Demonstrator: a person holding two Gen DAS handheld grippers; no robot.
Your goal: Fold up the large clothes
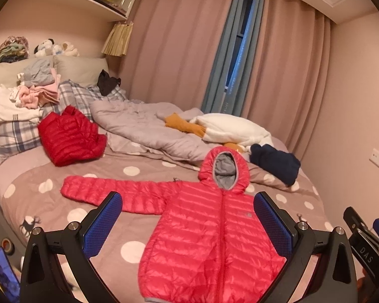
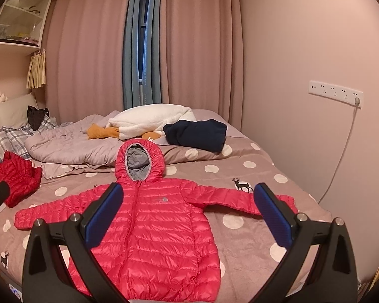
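Observation:
A pink hooded puffer jacket (image 1: 202, 237) lies flat and face up on the polka-dot bed, zipped, with both sleeves spread out; it also shows in the right wrist view (image 2: 159, 229). My left gripper (image 1: 188, 221) is open and empty, held above the jacket's body. My right gripper (image 2: 188, 217) is open and empty, above the jacket's right half. The right gripper also shows at the right edge of the left wrist view (image 1: 366, 237).
A folded red puffer jacket (image 1: 70, 136) lies at the back left. A dark blue garment (image 2: 195, 133), a white fleece (image 2: 149, 118), a crumpled grey quilt (image 1: 144, 123) and stacked clothes on a plaid pillow (image 1: 30, 96) lie behind. A wall (image 2: 303, 126) is on the right.

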